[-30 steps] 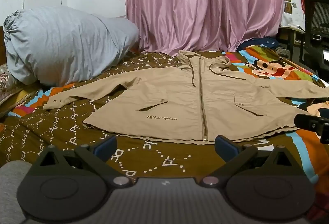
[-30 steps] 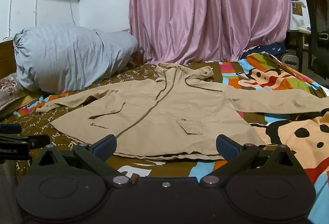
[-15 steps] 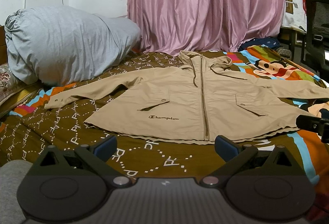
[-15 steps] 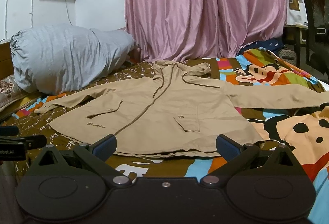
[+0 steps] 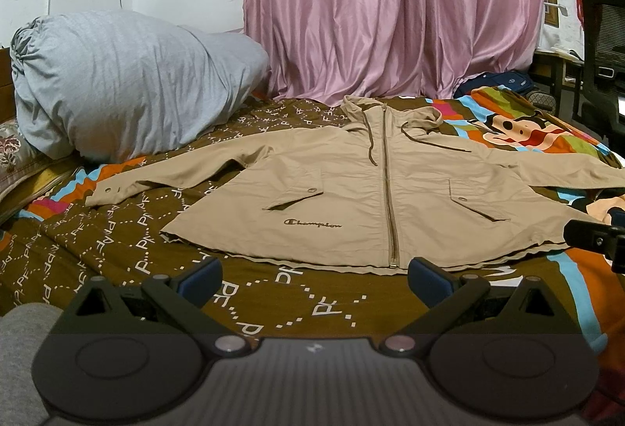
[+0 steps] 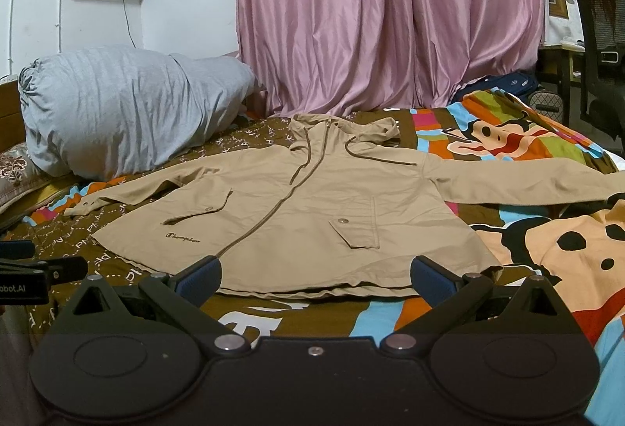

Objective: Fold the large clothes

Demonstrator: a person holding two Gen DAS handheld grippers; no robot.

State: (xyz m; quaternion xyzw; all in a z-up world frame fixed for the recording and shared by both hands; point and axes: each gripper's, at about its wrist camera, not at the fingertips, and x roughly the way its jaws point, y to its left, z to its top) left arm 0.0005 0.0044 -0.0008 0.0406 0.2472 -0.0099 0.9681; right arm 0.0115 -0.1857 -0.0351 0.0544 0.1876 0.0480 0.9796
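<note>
Left wrist view: showing a beige zip-up hooded cotton jacket (image 5: 375, 199) lying flat and face up across the middle of the frame, on a brown patterned bedspread with a bright cartoon print (image 5: 117, 250). Sleeves spreading out to the left and right edges, hood pointing toward the pink satin curtain (image 5: 394, 8) at upper centre. Hovering at the bottom of the frame, the left gripper (image 5: 314, 279), blue-padded fingers spread wide, holding nothing, just short of the jacket's hem. Bulging at centre left, a large grey striped fabric bundle (image 5: 125, 82). Poking in at the right edge, the right gripper (image 5: 593, 238). Right wrist view: showing the same jacket (image 6: 308, 207) filling the middle, hem just beyond the right gripper (image 6: 314, 279), fingers also standing wide apart and gripping nothing. Peeking in at lower left, the left gripper (image 6: 31, 270).
</note>
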